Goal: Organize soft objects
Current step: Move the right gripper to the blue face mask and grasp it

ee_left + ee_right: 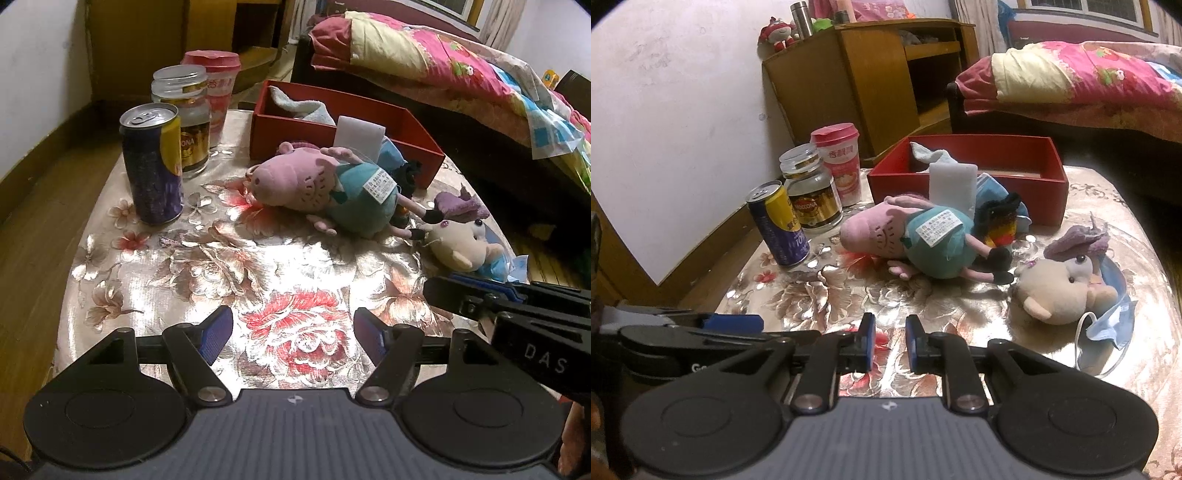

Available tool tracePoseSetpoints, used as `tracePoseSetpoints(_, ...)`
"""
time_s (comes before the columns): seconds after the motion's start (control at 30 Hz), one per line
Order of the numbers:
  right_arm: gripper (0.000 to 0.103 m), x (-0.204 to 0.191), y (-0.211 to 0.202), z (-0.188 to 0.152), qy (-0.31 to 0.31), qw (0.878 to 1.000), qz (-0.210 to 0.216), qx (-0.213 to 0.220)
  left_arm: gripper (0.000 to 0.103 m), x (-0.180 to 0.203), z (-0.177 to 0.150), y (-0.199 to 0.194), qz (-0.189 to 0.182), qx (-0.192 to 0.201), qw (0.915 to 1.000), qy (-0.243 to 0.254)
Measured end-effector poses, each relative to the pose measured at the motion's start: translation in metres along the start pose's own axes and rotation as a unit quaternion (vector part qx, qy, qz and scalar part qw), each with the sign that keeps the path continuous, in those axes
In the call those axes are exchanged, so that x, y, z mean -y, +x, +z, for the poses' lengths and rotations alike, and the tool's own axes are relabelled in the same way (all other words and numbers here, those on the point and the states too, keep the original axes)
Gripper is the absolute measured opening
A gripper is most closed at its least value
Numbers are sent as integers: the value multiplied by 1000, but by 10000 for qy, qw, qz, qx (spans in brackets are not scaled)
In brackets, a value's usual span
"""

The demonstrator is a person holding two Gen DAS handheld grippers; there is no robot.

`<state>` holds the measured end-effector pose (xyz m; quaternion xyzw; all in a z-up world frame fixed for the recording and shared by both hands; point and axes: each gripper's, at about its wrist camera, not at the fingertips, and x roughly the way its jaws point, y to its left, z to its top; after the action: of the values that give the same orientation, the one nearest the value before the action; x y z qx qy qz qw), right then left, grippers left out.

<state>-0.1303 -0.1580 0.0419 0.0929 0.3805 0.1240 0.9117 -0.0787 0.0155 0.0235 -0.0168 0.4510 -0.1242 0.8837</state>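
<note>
- The pink pig plush [897, 240] lies on its side just in front of the red box [967, 177].
- Left gripper [293, 332] hangs spread wide, empty, nearer than the pig.
- Right gripper [890, 343] is parted narrowly, holding nothing.

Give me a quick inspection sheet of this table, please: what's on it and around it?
Surface: table under shiny floral cloth.
Job's things: pink pig plush lying down; beige plush; red box holding a cloth; white sponge upright against the box.
Clutter: can, glass jar, pink cup, blue face mask.
Grippers: left gripper open, empty; right gripper slightly open, empty.
Cables: nothing seen.
Surroundings: bed with quilt, wooden cabinet.
</note>
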Motion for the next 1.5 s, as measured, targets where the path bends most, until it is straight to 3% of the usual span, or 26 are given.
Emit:
tracePoseSetpoints(0.8, 8, 5, 2, 0, -2, 10000, -68, -24, 71, 1, 2, 4, 47, -3, 10000, 42)
tracePoseSetpoints(0.97, 8, 18, 0, 2, 104, 9996, -268, 36, 71, 3, 4, 8, 28, -21, 10000, 84)
tracePoseSetpoints(1.2, 9, 63, 0, 5, 391, 9945, -962, 96, 71, 12, 8, 17, -56, -74, 9997, 240)
tracePoseSetpoints(1.4, 9, 89, 20, 10, 398, 9921, -1177, -169, 71, 21, 10, 26, -135, -150, 9991, 375)
tracePoseSetpoints(1.5, 11, 91, 37, 18, 217, 9935, -1059, -370, 71, 24, 9, 32, -159, -248, 9986, 433)
